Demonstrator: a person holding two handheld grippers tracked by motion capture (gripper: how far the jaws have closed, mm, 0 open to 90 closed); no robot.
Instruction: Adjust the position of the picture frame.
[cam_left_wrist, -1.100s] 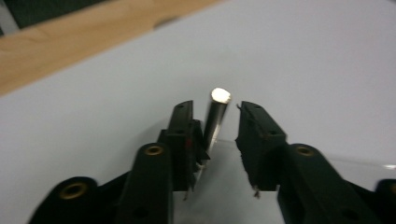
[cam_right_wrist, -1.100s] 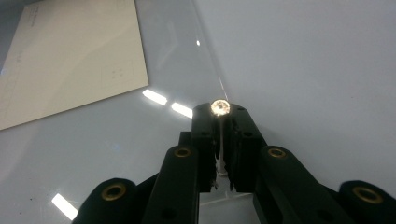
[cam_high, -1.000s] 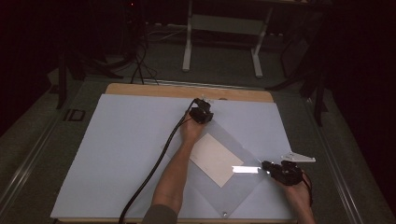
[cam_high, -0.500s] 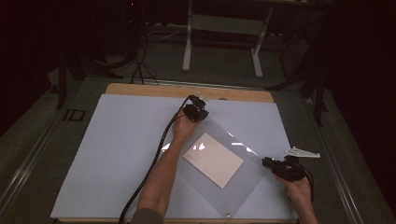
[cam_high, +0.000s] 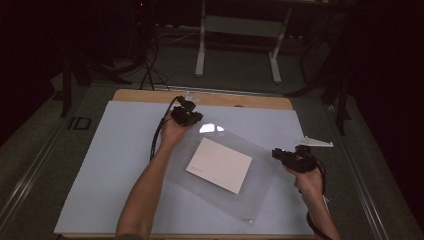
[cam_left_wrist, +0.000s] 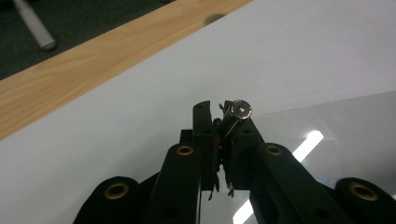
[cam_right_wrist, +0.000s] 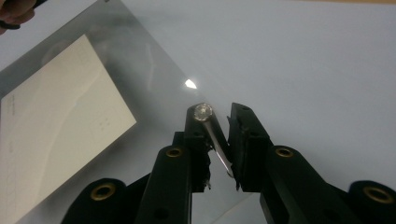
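Note:
A clear plastic sheet (cam_high: 265, 167) with a white paper (cam_high: 220, 165) inside it lies slanted on the pale blue mat (cam_high: 115, 165). My left gripper (cam_high: 189, 112) is at the sheet's far corner, its jaws shut on the edge of the clear sheet (cam_left_wrist: 336, 130), and the same left gripper (cam_left_wrist: 219, 112) faces the wooden table edge. My right gripper (cam_high: 278, 155) is at the sheet's right corner. Its jaws have just been opening, and the right gripper (cam_right_wrist: 222, 114) now shows a small gap above the sheet (cam_right_wrist: 154, 70). The paper (cam_right_wrist: 56, 121) lies to its left.
The mat covers a wooden table (cam_high: 150, 95). The mat is bare to the left and along the far side. Beyond the table stand a metal frame (cam_high: 237, 25) and cables (cam_high: 150, 65) on a dark floor.
My left gripper has moved left with the sheet's corner, and the sheet and paper have slid and turned that way. My right gripper has moved away from the person, and the glare beside it is gone.

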